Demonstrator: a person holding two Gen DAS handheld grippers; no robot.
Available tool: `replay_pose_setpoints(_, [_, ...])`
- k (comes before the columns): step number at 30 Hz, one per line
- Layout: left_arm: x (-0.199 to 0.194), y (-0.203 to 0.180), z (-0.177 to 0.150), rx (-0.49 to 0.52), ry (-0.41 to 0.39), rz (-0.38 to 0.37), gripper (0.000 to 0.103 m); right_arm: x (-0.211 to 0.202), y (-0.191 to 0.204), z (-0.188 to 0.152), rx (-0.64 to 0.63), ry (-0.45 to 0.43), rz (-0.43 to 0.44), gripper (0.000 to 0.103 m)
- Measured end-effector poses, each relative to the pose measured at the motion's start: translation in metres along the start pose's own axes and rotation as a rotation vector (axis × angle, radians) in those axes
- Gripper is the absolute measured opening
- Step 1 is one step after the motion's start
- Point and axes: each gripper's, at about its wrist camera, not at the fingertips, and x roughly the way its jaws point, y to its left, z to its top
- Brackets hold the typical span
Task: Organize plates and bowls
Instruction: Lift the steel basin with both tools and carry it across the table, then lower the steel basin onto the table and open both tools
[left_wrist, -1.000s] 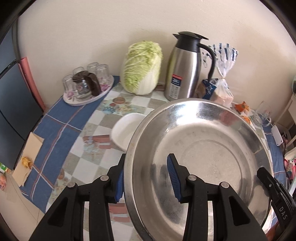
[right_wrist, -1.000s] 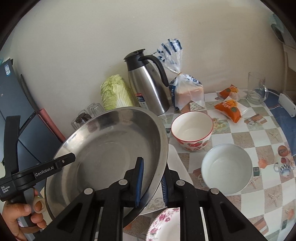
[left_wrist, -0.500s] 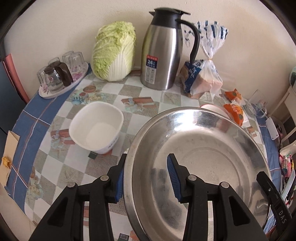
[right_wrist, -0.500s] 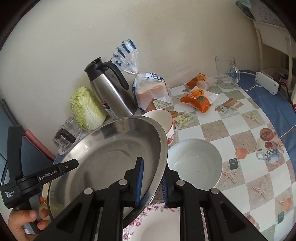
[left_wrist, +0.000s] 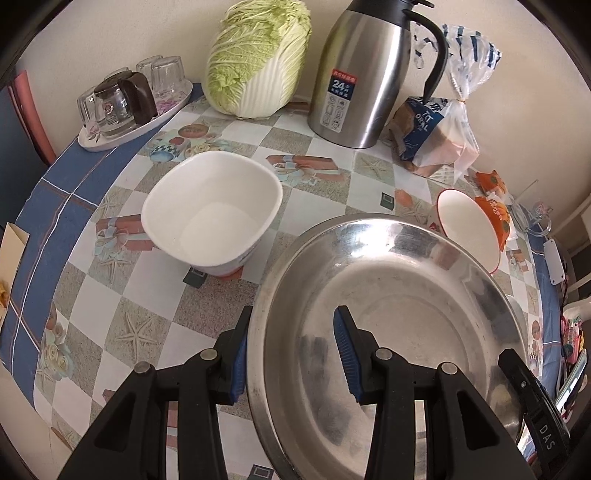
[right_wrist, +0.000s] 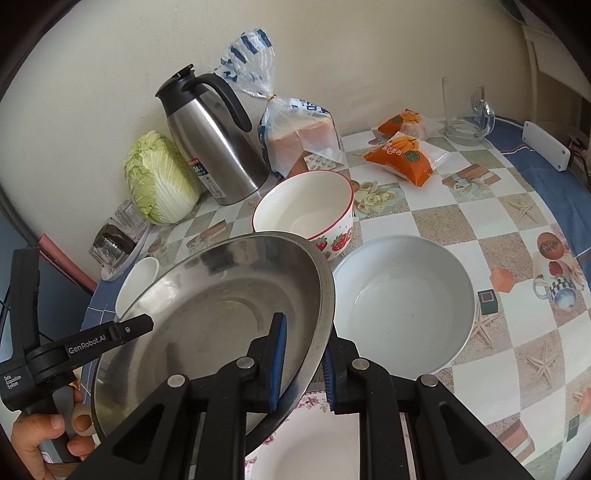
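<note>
While both hand-held grippers (left_wrist: 291, 354) (right_wrist: 301, 363) clamp opposite rims of the steel basin (right_wrist: 221, 317), we see the floral plate (right_wrist: 314, 450) directly beneath.

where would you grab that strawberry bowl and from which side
Take the strawberry bowl by its thin red rim, coming from above with one finger inside and one outside. It stands upright and open. The rim facing the big white bowl looks freest; the thermos and bread bag crowd the back.
</note>
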Motion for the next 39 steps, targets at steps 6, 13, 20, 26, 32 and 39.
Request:
replay_pose_setpoints(6, [-0.003,0.013,0.001,-0.027,-0.005,0.008,0.043,0.009,0.012,-0.002,-0.044,0.019,-0.011,0.019])
replay_pose_setpoints(13, [-0.001,0.019,0.0,-0.044,0.006,0.0,0.043,0.015,0.02,-0.004,-0.071,0.04,-0.009,0.02])
replay_pose_setpoints(20, [0.007,0.014,-0.001,-0.035,0.011,-0.001,0.043,0.021,0.017,-0.006,-0.065,0.055,-0.031,0.02])
replay_pose_setpoints(26, [0.013,0.013,-0.002,-0.025,0.013,0.008,0.043,0.024,0.014,-0.007,-0.059,0.058,-0.035,0.02])
replay_pose_setpoints(32, [0.017,0.011,-0.002,-0.013,0.004,0.025,0.043,0.024,0.017,-0.007,-0.077,0.045,-0.053,0.02])
replay_pose_setpoints(39, [0.023,0.011,-0.002,-0.011,0.001,0.031,0.043,0.027,0.018,-0.008,-0.097,0.039,-0.074,0.02])
